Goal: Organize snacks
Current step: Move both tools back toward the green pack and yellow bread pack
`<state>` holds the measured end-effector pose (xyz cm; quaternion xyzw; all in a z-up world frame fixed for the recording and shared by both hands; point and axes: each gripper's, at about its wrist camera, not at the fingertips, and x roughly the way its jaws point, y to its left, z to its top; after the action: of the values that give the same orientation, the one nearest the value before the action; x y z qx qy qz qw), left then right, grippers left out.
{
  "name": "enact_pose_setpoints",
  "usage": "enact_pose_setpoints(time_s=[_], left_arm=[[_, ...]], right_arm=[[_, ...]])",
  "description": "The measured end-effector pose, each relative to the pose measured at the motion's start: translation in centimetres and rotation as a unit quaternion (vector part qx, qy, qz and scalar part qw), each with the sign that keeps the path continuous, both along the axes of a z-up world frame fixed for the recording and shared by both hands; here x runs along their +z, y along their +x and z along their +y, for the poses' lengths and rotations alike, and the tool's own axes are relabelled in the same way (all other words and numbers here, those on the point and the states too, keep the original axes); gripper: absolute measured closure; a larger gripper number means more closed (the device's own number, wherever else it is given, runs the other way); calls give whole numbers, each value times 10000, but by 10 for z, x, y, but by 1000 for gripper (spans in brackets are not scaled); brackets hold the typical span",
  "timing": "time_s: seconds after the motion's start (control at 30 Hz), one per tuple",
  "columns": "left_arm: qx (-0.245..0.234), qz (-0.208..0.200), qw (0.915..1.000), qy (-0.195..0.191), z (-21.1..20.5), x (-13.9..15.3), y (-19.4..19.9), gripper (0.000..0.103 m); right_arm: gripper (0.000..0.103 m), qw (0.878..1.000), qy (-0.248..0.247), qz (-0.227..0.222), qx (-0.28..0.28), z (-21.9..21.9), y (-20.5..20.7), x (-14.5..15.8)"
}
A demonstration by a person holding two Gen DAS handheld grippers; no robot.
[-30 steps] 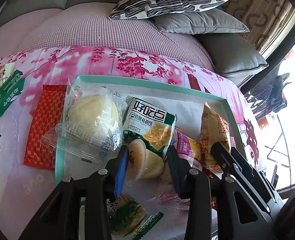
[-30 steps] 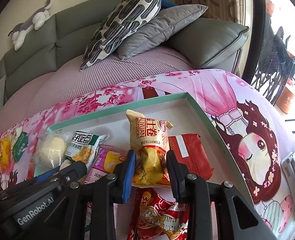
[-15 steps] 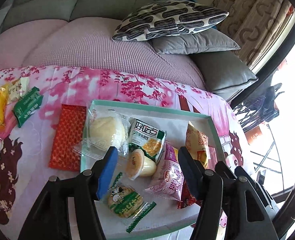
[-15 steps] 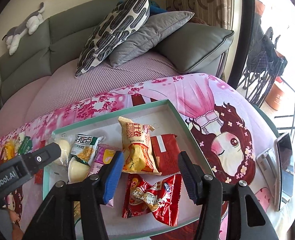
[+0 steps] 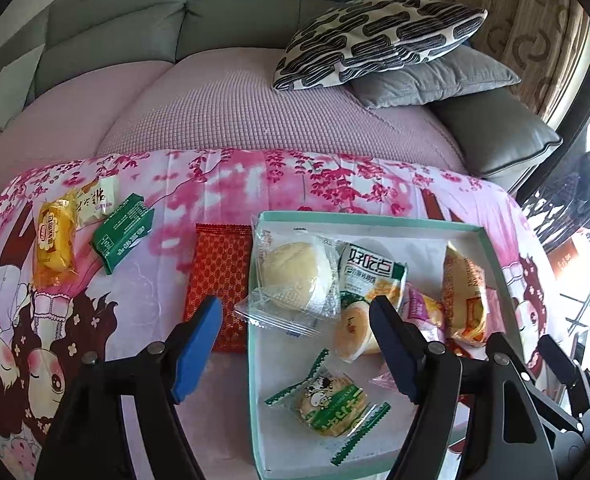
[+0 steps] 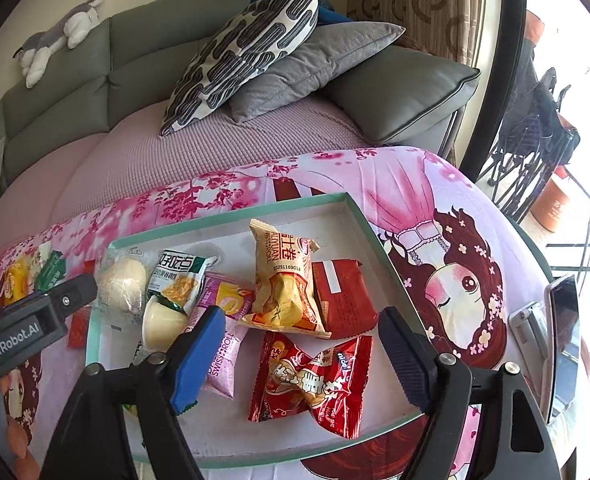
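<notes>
A shallow mint-rimmed tray [image 5: 359, 218] [image 6: 231, 216] on the pink cloth holds several snacks: a clear-wrapped bun [image 5: 295, 276], a green corn packet [image 5: 373, 274], a jelly cup [image 5: 351, 332] [image 6: 161, 322], a yellow roll packet [image 5: 465, 296] [image 6: 285, 280], a round green-wrapped biscuit [image 5: 329, 400], a red candy bag [image 6: 315, 380]. My left gripper [image 5: 295, 336] is open and empty above the tray's left edge. My right gripper [image 6: 303, 346] is open and empty above the tray's front.
Left of the tray on the cloth lie a red patterned packet [image 5: 221, 272], a green box [image 5: 123, 232], a yellow cake packet [image 5: 53, 240] and a white packet [image 5: 95, 200]. A phone [image 6: 561, 344] lies at the table's right edge. A sofa with cushions [image 5: 375, 36] stands behind.
Both grippers opened, let go of the jelly cup and the yellow roll packet in the tray, and pulled back and up. The left gripper shifted left.
</notes>
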<state>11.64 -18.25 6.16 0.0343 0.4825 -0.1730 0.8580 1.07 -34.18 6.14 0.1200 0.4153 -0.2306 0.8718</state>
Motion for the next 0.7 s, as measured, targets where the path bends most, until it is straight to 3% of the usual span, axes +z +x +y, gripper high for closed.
enact_pose_setpoints(time_s=[0.43,0.7], left_arm=[[177,90,9973,707,1,-25,10,26],[185,134,9963,824,2,-33,13,25]], right_arm=[[3,9996,101,278,-5,-2,7,-18],[1,9994,106,315,39,-1,10,-22]])
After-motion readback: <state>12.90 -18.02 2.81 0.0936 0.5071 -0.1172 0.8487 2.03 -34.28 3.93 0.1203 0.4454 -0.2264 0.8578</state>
